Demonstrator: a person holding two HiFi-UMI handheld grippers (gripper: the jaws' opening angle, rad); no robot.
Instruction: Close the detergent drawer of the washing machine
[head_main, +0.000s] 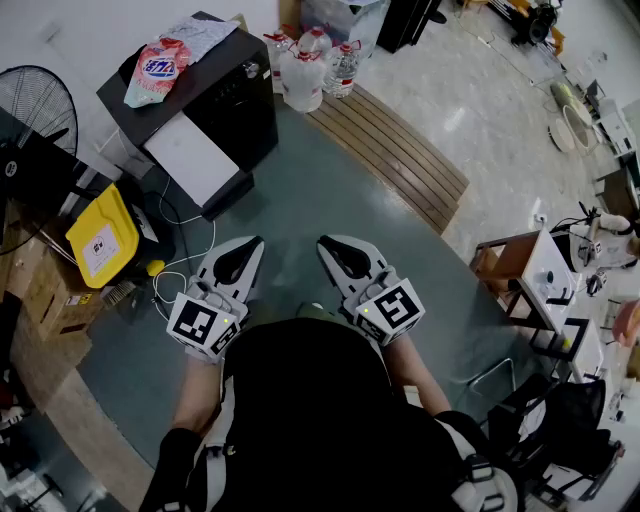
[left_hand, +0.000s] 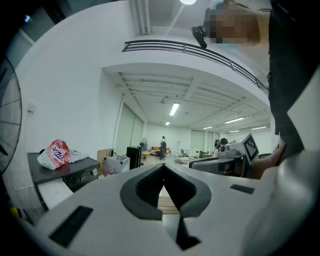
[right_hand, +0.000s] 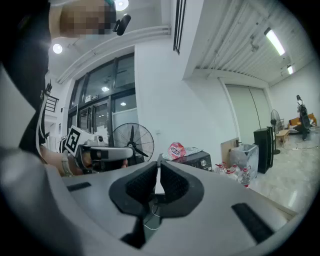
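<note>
The washing machine (head_main: 200, 100), with a black top and white front, stands at the far left, well away from both grippers. A pink detergent bag (head_main: 155, 68) lies on it. I cannot make out its detergent drawer in any view. My left gripper (head_main: 252, 242) is held level over the grey-green floor, jaws shut and empty. My right gripper (head_main: 328, 242) is beside it, jaws all but touching, with nothing between them. The left gripper (left_hand: 164, 165) view shows the machine (left_hand: 67, 175) at lower left. Beyond the right gripper (right_hand: 159, 161) the machine (right_hand: 195, 159) sits behind the tips.
Several water bottles (head_main: 312, 62) stand beside the machine. A yellow container (head_main: 100, 238), a fan (head_main: 35, 100) and white cables (head_main: 185, 255) are at the left. A wooden slatted strip (head_main: 395, 150) runs diagonally ahead. A small wooden table (head_main: 525, 265) stands at the right.
</note>
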